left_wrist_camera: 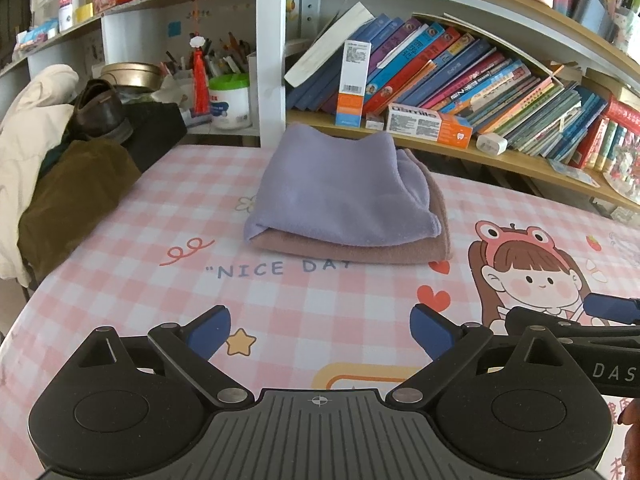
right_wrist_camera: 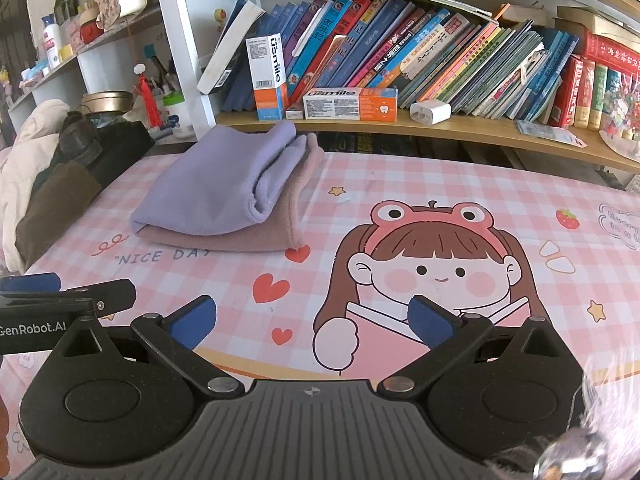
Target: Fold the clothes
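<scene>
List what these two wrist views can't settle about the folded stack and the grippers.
- Mauve cloth: mostly covered by the lavender cloth in both views; fold count unknown.
- Stack's far edge: hidden behind its own bulk, both views.
- Right gripper: in the left wrist view only one side shows, cut by the right edge.
- Left gripper: likewise cut by the right wrist view's left edge.
- Person's hands: out of frame.

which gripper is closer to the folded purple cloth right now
Left. The left gripper faces the purple cloth almost straight ahead; the right gripper sits farther right, cloth off to its left.
</scene>
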The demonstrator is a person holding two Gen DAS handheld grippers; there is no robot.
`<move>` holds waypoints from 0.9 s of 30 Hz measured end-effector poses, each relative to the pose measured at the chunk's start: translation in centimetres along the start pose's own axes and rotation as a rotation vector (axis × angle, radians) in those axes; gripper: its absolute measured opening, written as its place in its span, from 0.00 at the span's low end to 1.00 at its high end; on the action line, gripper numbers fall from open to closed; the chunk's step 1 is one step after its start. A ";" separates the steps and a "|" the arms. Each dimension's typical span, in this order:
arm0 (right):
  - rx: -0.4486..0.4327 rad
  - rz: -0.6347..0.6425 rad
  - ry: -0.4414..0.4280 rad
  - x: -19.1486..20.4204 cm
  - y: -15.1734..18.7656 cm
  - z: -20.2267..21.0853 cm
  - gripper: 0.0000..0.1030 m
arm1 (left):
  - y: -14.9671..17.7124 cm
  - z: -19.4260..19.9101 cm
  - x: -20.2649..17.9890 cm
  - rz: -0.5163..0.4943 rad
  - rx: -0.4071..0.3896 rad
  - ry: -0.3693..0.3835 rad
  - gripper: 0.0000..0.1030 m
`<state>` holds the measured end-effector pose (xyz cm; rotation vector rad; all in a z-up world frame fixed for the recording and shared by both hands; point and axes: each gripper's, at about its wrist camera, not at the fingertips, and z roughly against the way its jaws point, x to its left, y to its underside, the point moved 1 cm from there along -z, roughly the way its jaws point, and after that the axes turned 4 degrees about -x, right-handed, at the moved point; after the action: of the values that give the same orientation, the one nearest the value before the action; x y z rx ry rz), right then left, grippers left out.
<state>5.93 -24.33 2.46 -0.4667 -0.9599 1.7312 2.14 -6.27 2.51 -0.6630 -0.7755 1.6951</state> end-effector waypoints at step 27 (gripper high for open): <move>0.024 -0.016 0.013 -0.5 0.3 -0.8 1.00 | 0.1 -0.8 -0.2 -0.015 0.011 0.014 0.99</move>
<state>6.51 -24.50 1.72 -0.4530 -0.9301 1.7210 2.71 -6.34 1.99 -0.6587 -0.7591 1.6786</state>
